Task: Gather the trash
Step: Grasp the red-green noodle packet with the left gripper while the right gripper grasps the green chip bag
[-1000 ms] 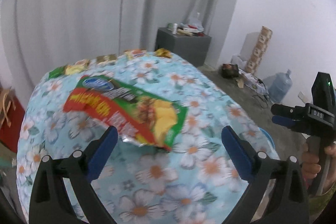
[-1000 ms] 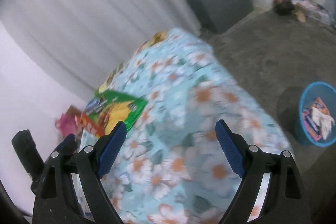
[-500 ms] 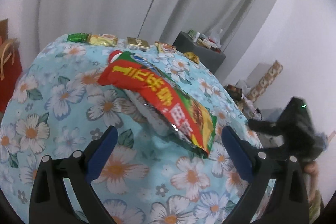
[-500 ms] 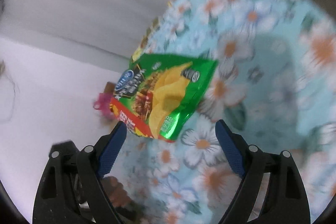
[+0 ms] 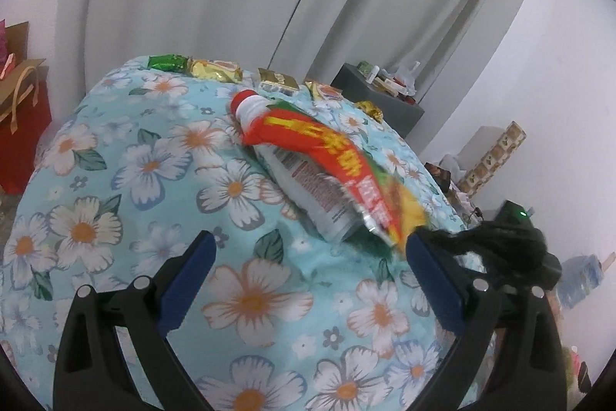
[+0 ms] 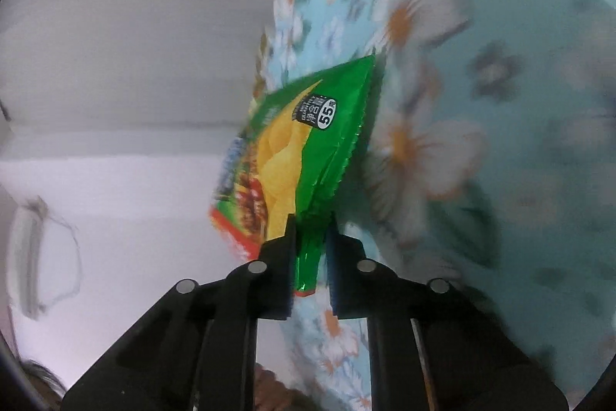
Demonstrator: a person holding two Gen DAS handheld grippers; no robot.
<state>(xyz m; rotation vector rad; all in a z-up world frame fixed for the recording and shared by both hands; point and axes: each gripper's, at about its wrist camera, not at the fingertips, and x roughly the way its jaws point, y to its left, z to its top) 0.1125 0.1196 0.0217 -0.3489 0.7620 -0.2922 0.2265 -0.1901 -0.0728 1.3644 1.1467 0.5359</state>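
A green and red chip bag [image 6: 300,141] lies on the floral tablecloth [image 5: 115,180]. My right gripper [image 6: 311,230] is shut on the bag's green corner and lifts that edge off the cloth. In the left wrist view the same bag [image 5: 327,164] shows its red edge and silver underside, tilted up at the right. My left gripper [image 5: 308,257] is open and empty, just in front of the bag, above the cloth. The right gripper's black body [image 5: 508,241] shows at the right of the left wrist view.
Several small snack wrappers [image 5: 215,70] line the table's far edge. A red gift bag [image 5: 19,126] stands at the left. A grey cabinet [image 5: 377,99] with clutter stands behind the table, near a grey curtain. Boxes and a water jug lie on the floor at right.
My right gripper has moved in to the chip bag and closed on its green corner. The bag's near edge has lifted off the cloth. My left gripper stayed open and moved closer.
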